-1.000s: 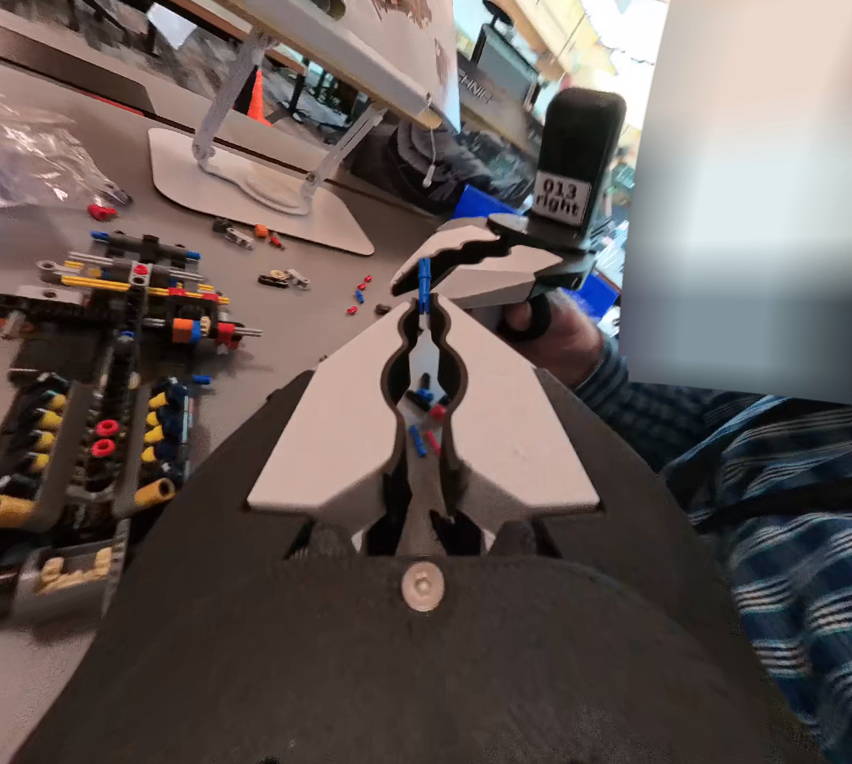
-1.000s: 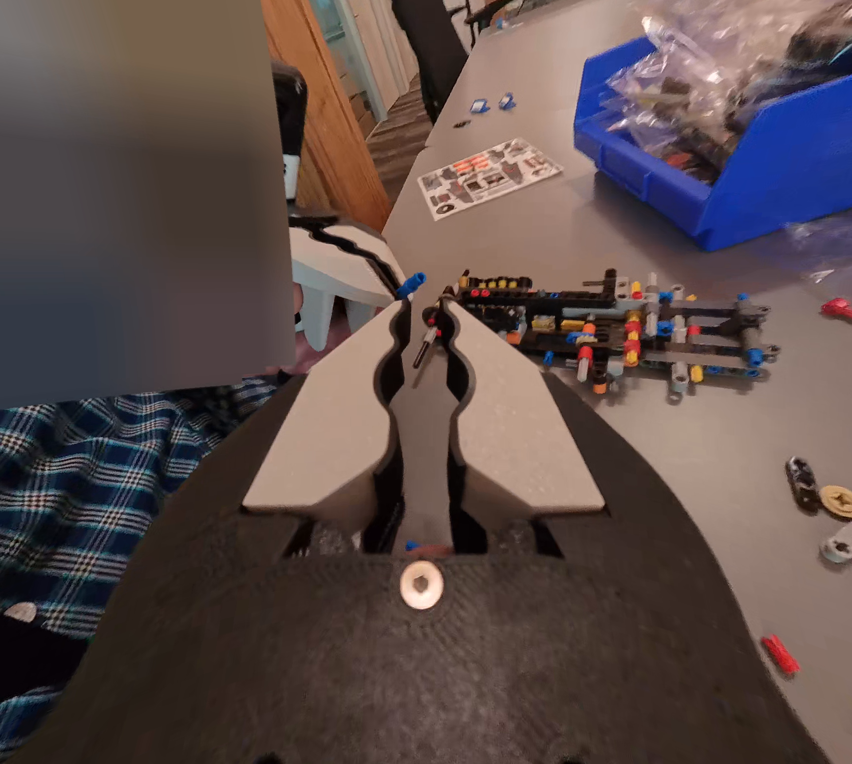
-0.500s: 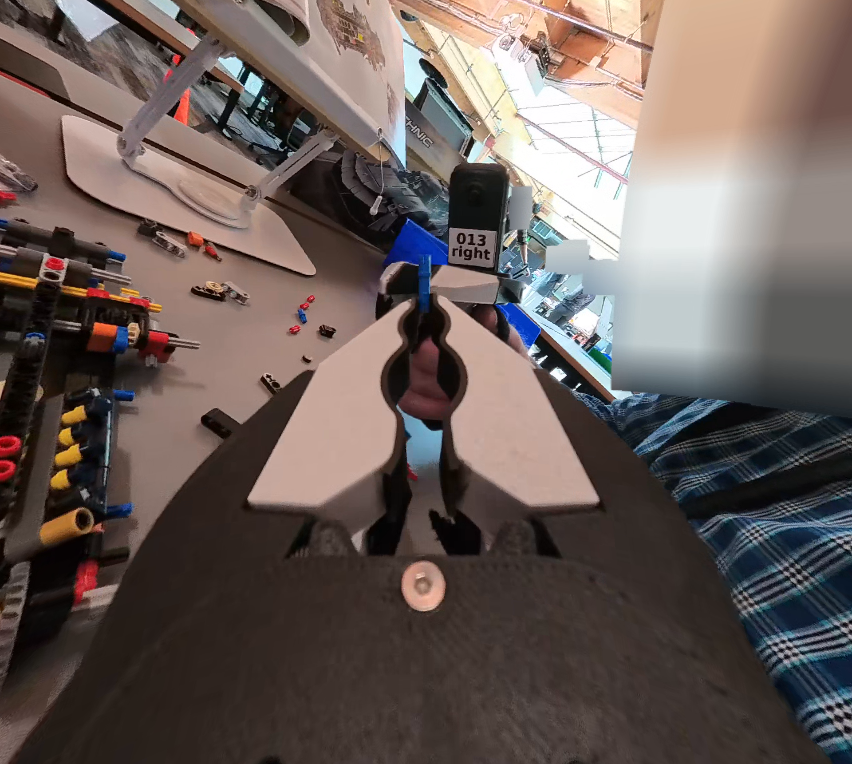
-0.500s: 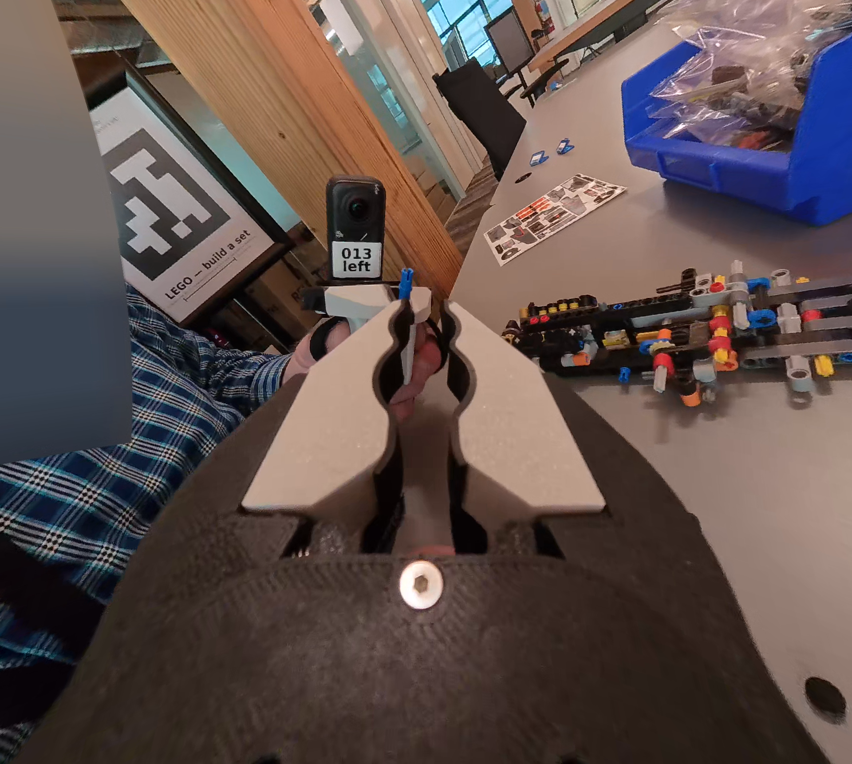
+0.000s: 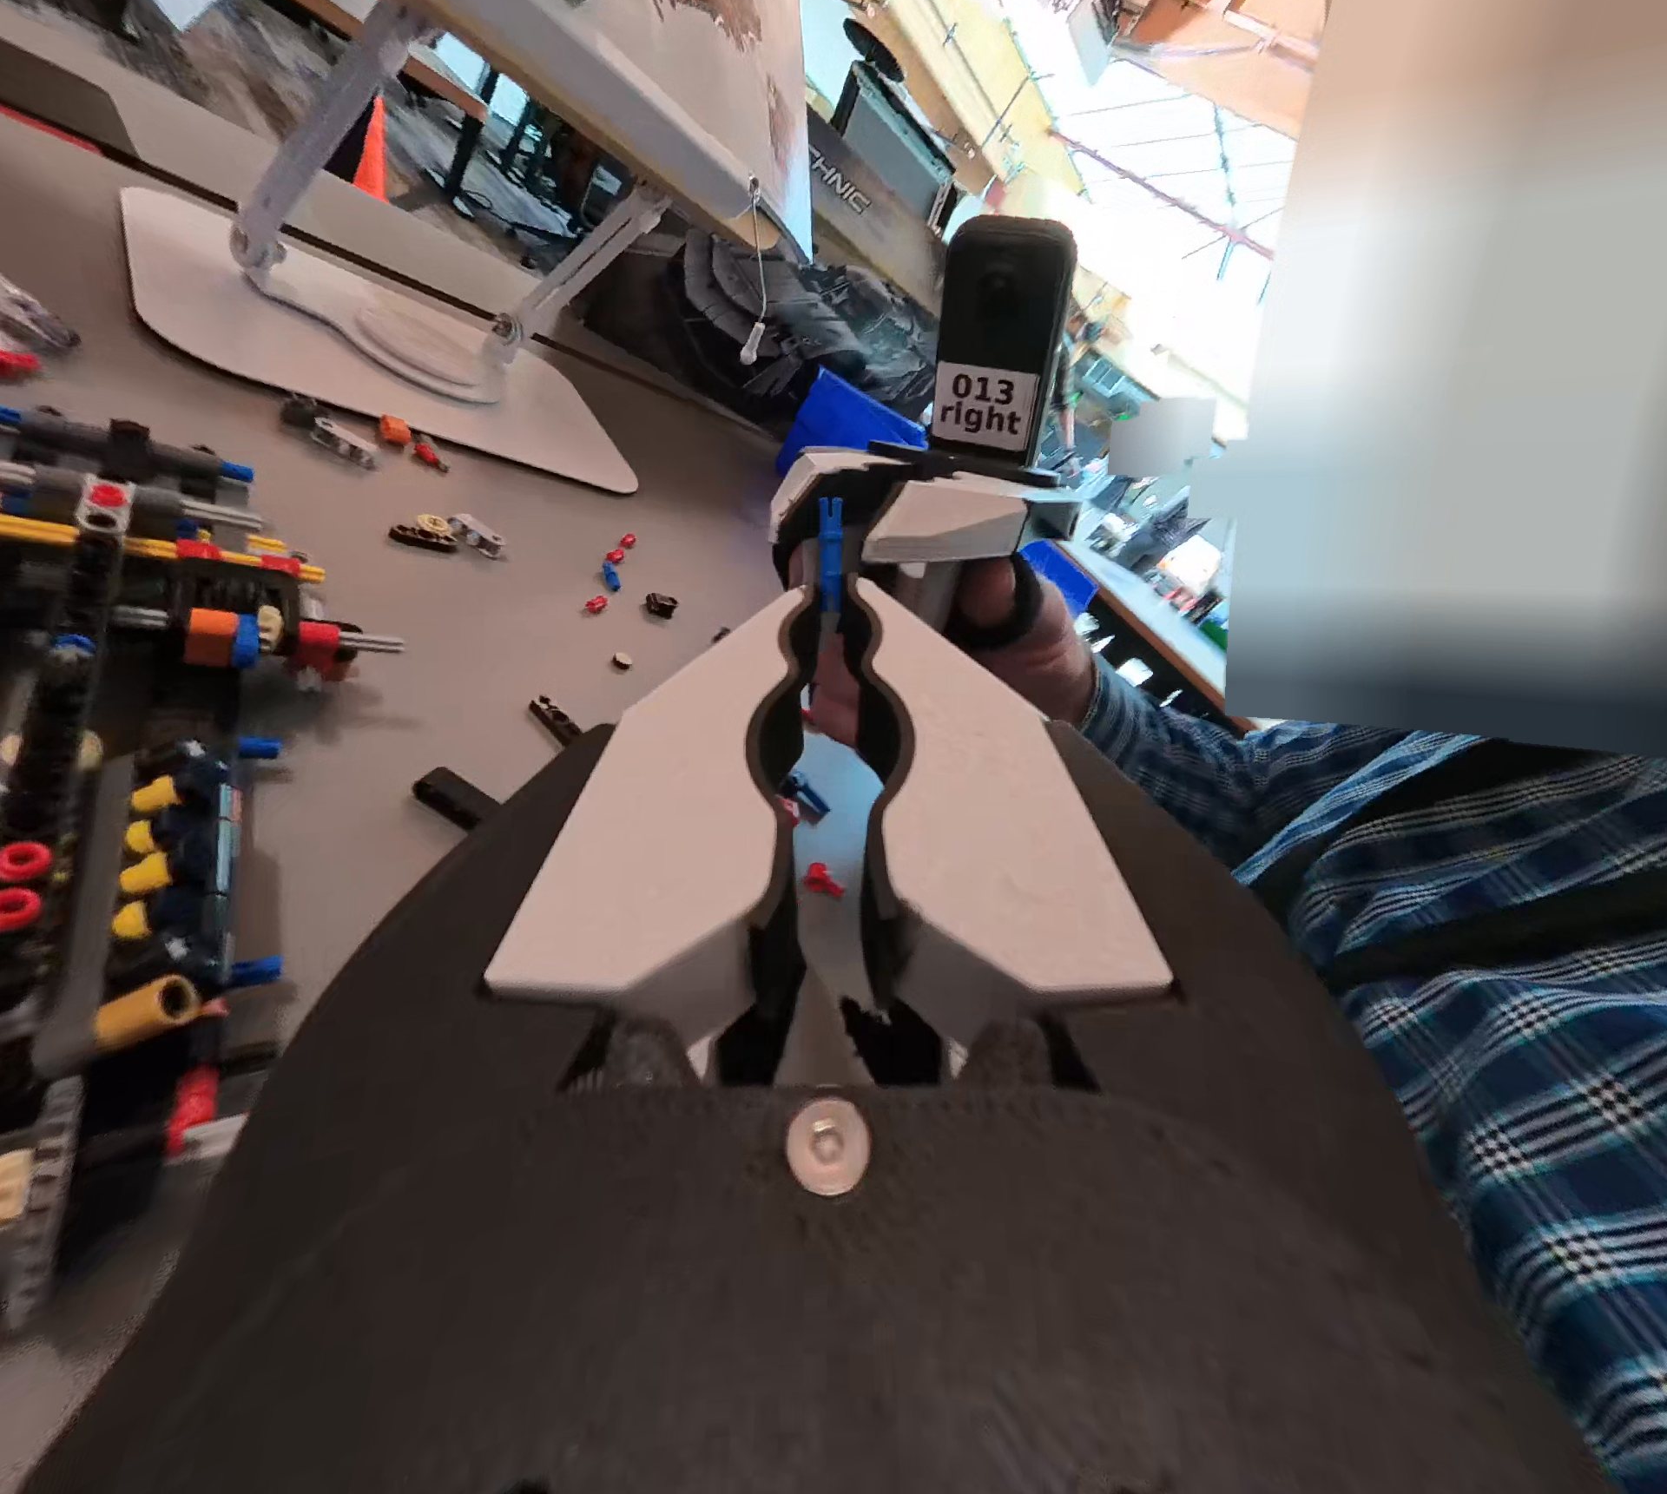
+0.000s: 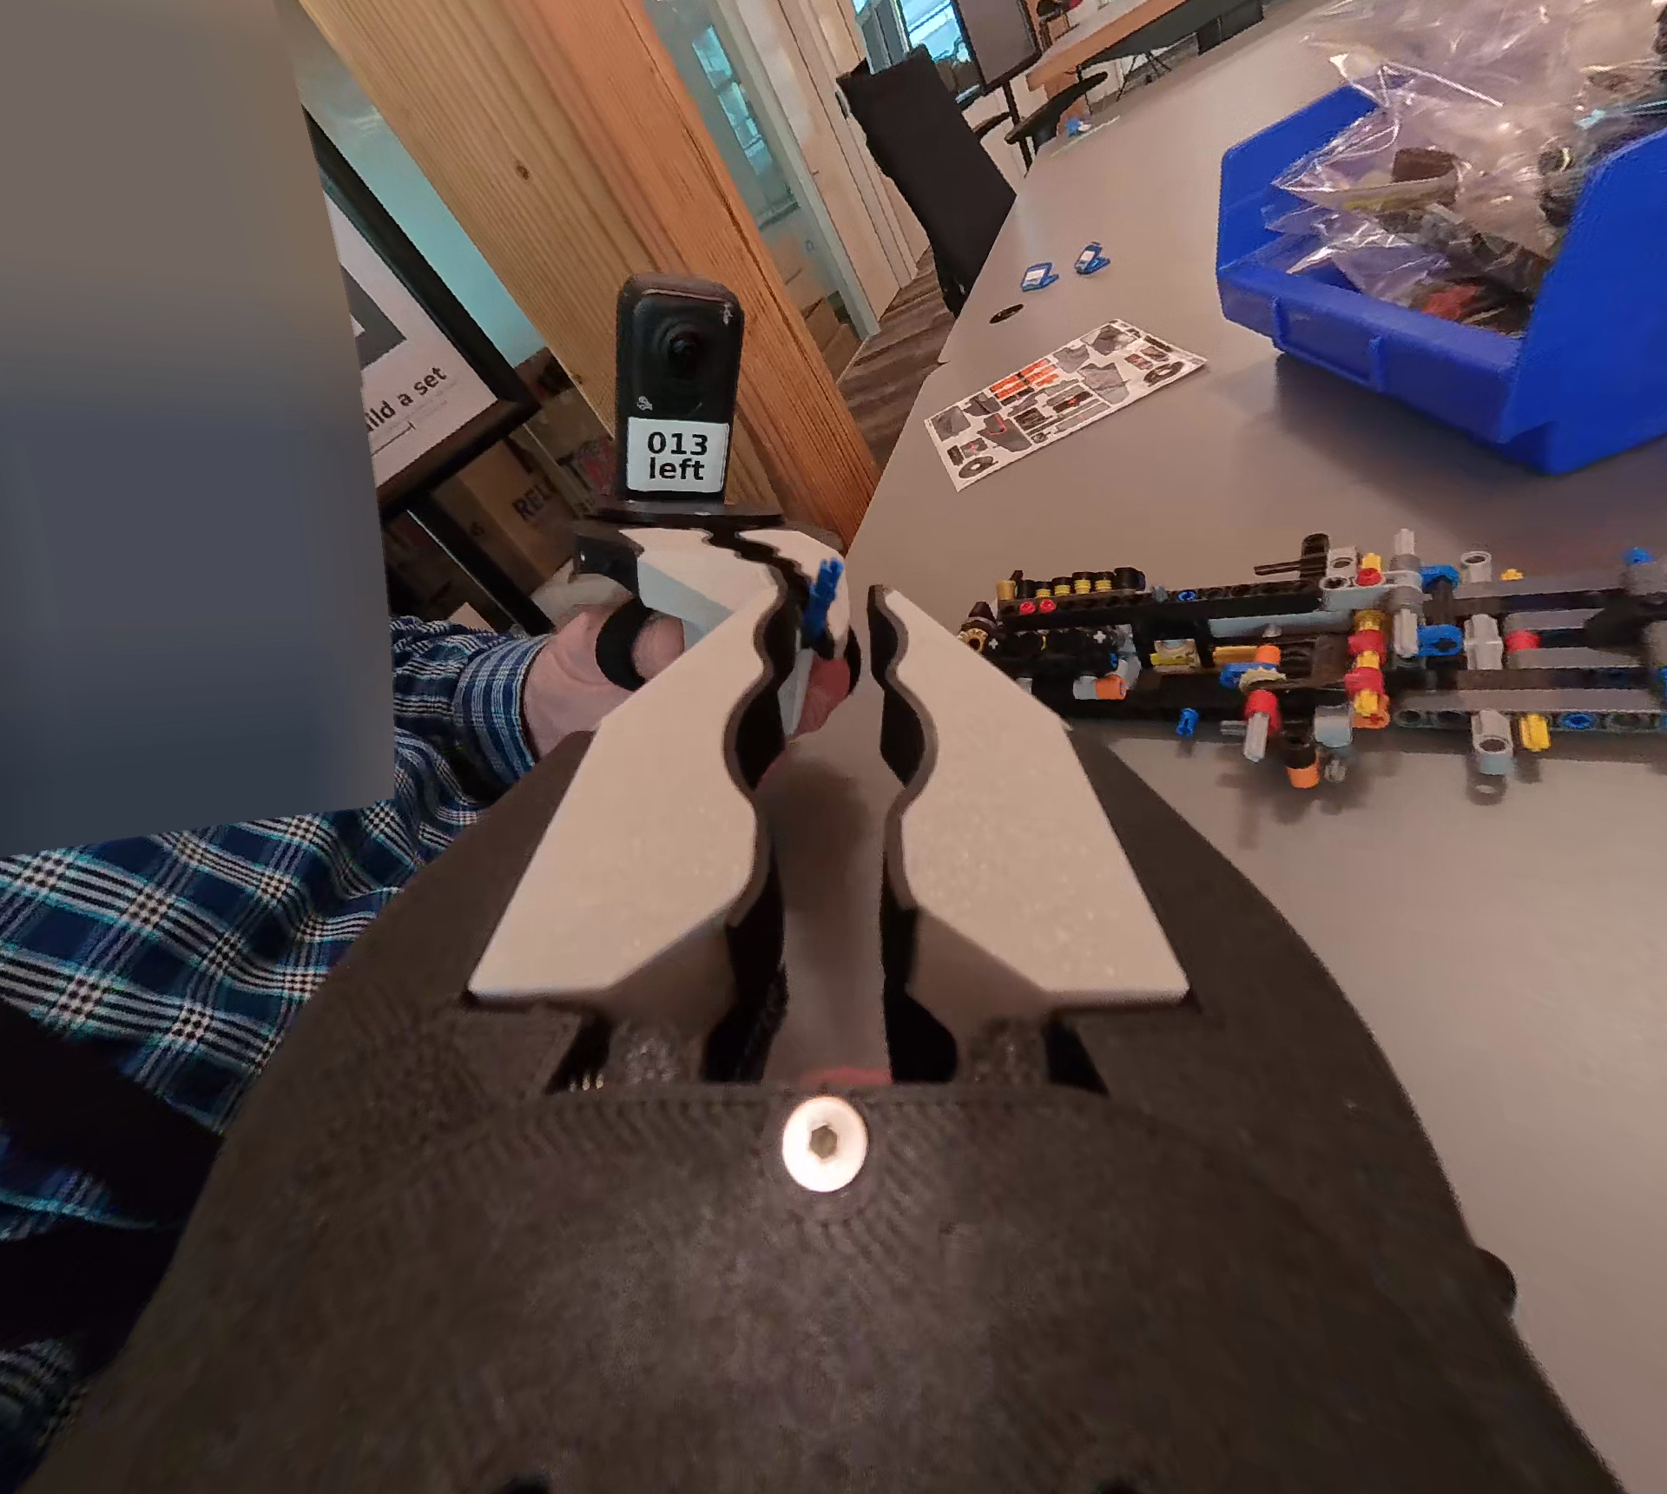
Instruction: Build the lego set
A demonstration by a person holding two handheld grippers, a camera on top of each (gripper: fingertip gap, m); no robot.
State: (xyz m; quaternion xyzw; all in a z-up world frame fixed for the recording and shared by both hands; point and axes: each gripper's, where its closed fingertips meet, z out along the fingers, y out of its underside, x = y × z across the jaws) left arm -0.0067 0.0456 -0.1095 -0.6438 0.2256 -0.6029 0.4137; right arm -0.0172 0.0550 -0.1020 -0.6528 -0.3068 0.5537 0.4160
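Observation:
My left gripper [image 5: 826,605] is shut on a thin blue pin [image 5: 828,553] that sticks out past its tips. It is held in the air, facing my right gripper [image 5: 866,499] just beyond. In the right wrist view my right gripper [image 6: 836,605] has its jaws a little apart with nothing between them. The left gripper [image 6: 816,612] and its blue pin [image 6: 824,594] sit just left of the right gripper's tips. The long black Lego model with yellow, red and blue pins lies on the grey table, at the left in the left wrist view [image 5: 108,639] and at the right in the right wrist view [image 6: 1353,639].
A white book stand [image 5: 361,332] with an open instruction book stands at the back. Loose small pieces [image 5: 613,576] lie beside the model. A blue bin [image 6: 1443,359] of plastic bags and a sticker sheet [image 6: 1064,395] lie beyond it. A plaid sleeve [image 6: 180,910] is close by.
Both grippers lifted off the table and turned to face each other. The small red and black piece seen between my right gripper's tips a second ago no longer shows there.

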